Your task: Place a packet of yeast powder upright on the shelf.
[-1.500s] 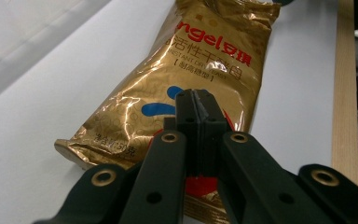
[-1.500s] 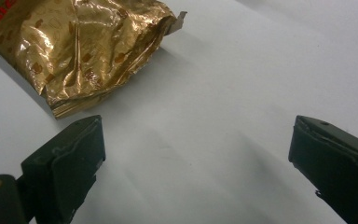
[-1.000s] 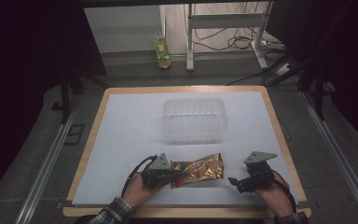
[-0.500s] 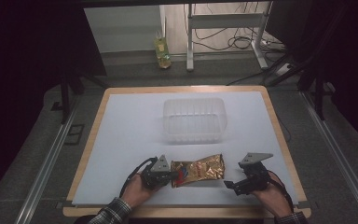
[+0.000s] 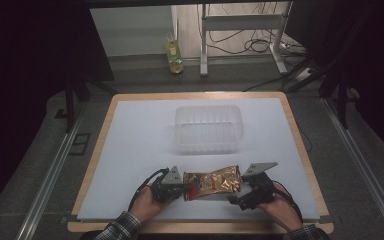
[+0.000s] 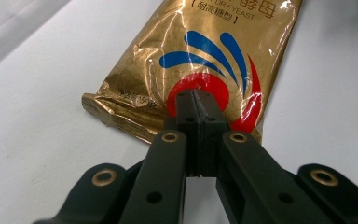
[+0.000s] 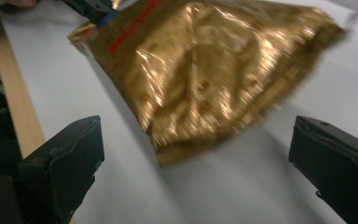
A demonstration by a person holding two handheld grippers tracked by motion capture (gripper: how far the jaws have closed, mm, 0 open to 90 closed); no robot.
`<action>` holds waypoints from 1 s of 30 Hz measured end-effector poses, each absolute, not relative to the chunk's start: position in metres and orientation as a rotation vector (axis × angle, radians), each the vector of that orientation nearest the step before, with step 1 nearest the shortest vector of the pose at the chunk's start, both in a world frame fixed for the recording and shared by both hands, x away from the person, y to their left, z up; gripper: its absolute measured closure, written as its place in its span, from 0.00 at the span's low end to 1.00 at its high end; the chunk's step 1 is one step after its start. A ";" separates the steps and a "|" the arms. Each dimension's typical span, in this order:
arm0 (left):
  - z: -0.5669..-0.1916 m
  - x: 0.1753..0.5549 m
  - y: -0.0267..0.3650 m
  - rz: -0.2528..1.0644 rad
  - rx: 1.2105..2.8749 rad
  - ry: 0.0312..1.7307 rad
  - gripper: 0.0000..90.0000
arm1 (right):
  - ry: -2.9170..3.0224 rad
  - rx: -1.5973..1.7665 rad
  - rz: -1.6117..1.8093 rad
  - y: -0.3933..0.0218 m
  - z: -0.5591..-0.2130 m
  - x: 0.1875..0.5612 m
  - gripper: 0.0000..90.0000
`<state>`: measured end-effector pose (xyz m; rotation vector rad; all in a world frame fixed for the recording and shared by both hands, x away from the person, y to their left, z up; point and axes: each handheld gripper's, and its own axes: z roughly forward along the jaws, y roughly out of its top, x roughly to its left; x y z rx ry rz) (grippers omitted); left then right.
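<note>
Pouch (image 5: 213, 183) of gold foil, printed "dry yeast", lies flat on the white surface (image 5: 140, 140) near the person's edge, long axis running left to right, well short of the clear plastic tub (image 5: 208, 128) that sits farther off at centre. Left gripper (image 5: 179, 188) has its jaws pressed together on the pouch's left end; in the left gripper view (image 6: 196, 100) they meet over the red and blue emblem just past the crimped seal, probably to pin or steady the pouch so it cannot slide. Right gripper (image 5: 236, 200) sits just near and right of the pouch's right end, jaws spread wide (image 7: 193, 154) with the blurred right end of the pouch between and beyond them, not touching. That spacing reads as a lining-up for a grasp on the free end. Against the frame a second ago, the right gripper has dropped nearer the person and swung leftward toward the pouch; left gripper and pouch lie about as before.
</note>
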<state>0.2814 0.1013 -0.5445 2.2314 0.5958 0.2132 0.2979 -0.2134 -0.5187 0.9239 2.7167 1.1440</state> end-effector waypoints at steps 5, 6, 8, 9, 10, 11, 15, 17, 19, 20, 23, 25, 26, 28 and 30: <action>-0.545 0.281 0.101 0.203 2.218 0.608 1.00 | 2.769 0.950 1.195 -0.200 -0.521 0.307 0.04; -0.545 0.282 0.101 0.203 2.219 0.608 1.00 | 2.769 0.950 1.195 -0.200 -0.521 0.307 0.04; -0.545 0.282 0.101 0.202 2.218 0.609 1.00 | 2.783 0.960 1.208 -0.196 -0.522 0.309 0.05; -0.545 0.281 0.101 0.203 2.219 0.610 1.00 | 2.787 0.967 1.217 -0.195 -0.521 0.309 0.05; -0.545 0.282 0.102 0.202 2.226 0.605 1.00 | 2.794 0.983 1.246 -0.192 -0.520 0.311 0.05; -0.545 0.282 0.102 0.202 2.226 0.605 1.00 | 2.793 0.990 1.255 -0.192 -0.519 0.312 0.05; -0.545 0.282 0.102 0.194 2.217 0.616 1.00 | 2.797 1.029 1.294 -0.189 -0.516 0.315 0.06; -0.544 0.283 0.102 0.190 2.225 0.611 1.00 | 2.807 1.053 1.310 -0.185 -0.513 0.318 0.06; -0.544 0.283 0.102 0.192 2.226 0.612 1.00 | 2.816 1.050 1.309 -0.181 -0.511 0.319 0.06; -0.544 0.283 0.102 0.192 2.226 0.612 1.00 | 2.816 1.050 1.309 -0.181 -0.511 0.319 0.06; -0.544 0.283 0.102 0.192 2.228 0.611 1.00 | 2.824 1.073 1.321 -0.174 -0.507 0.321 0.06; -0.545 0.283 0.102 0.192 2.217 0.617 1.00 | 2.823 1.084 1.316 -0.170 -0.504 0.321 0.09; -0.545 0.283 0.102 0.192 2.217 0.617 0.99 | 2.823 1.084 1.316 -0.170 -0.504 0.321 0.09; -0.544 0.283 0.103 0.194 2.228 0.611 1.00 | 2.804 1.107 1.303 -0.168 -0.500 0.321 0.19; -0.544 0.283 0.102 0.194 2.228 0.611 0.99 | 2.790 1.160 1.289 -0.167 -0.498 0.323 0.32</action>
